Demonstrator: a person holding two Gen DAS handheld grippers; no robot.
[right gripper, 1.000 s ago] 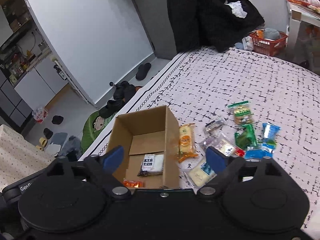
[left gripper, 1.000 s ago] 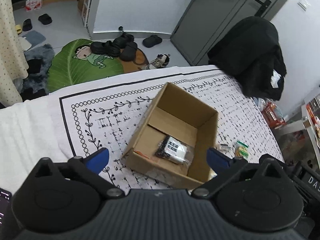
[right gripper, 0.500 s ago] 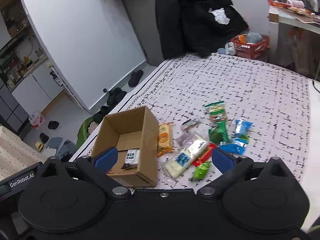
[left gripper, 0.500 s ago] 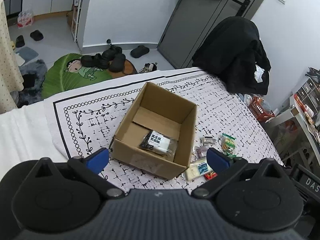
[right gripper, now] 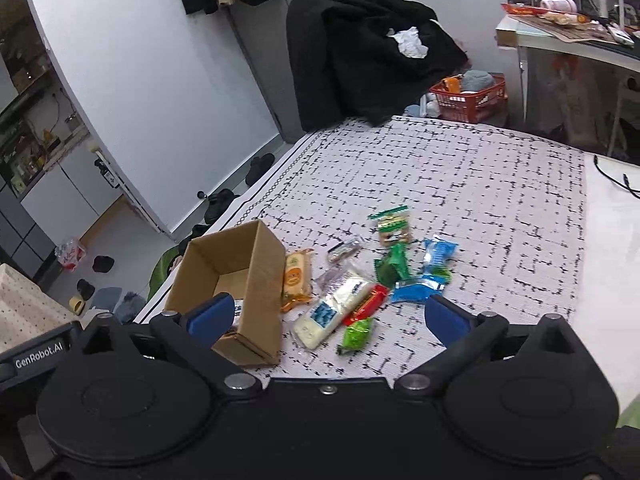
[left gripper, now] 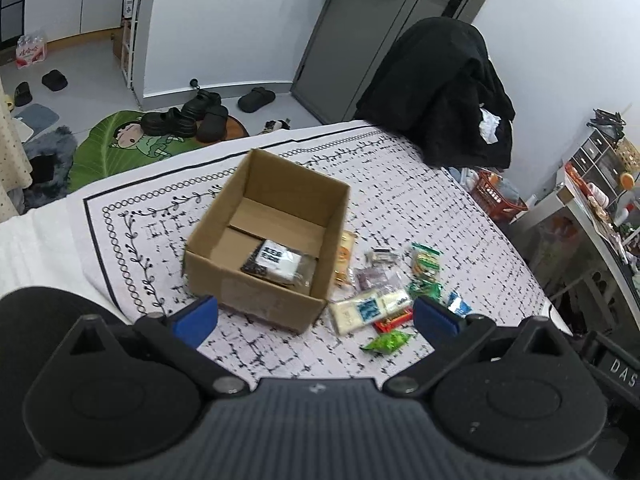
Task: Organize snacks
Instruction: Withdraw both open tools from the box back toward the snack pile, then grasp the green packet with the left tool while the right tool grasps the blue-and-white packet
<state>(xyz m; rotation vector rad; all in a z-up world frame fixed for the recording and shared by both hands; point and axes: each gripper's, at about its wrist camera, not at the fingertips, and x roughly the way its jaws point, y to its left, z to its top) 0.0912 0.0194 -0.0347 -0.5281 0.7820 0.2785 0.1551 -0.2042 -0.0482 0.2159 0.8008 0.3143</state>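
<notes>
Left tongs [left gripper: 316, 318] spread wide, nothing between the blue pads [left gripper: 198, 314]; hanging above the near edge of the bed [left gripper: 420, 184], clear of everything.
Right tongs [right gripper: 328, 318] also wide open and empty; above the near end of the snack pile, not touching it.

Cardboard box [left gripper: 264, 240] sits open-topped on the patterned bed cover; one black-and-white packet [left gripper: 276, 262] lies flat inside, against the near wall.
Orange packet [right gripper: 297, 278] lies against the outer side of the box; rest of the snacks loose on the cover just beside it:
- long white-and-blue packet [right gripper: 334, 308], angled, with a red bar [right gripper: 366, 304] touching its side;
- small bright green packet [right gripper: 356, 334] nearest the right tongs;
- dark green packet [right gripper: 392, 264] and two blue packets [right gripper: 438, 254] [right gripper: 418, 286] close together, the blue pair touching;
- green-and-white packet [right gripper: 394, 224] farthest out; a clear wrapper [right gripper: 344, 248] between it and the orange one.

Black coat [left gripper: 444, 92] heaped past the far end of the bed; red basket [right gripper: 468, 94] on the floor beyond; shoes [left gripper: 188, 116] on a green leaf mat [left gripper: 112, 148] by the door side.
</notes>
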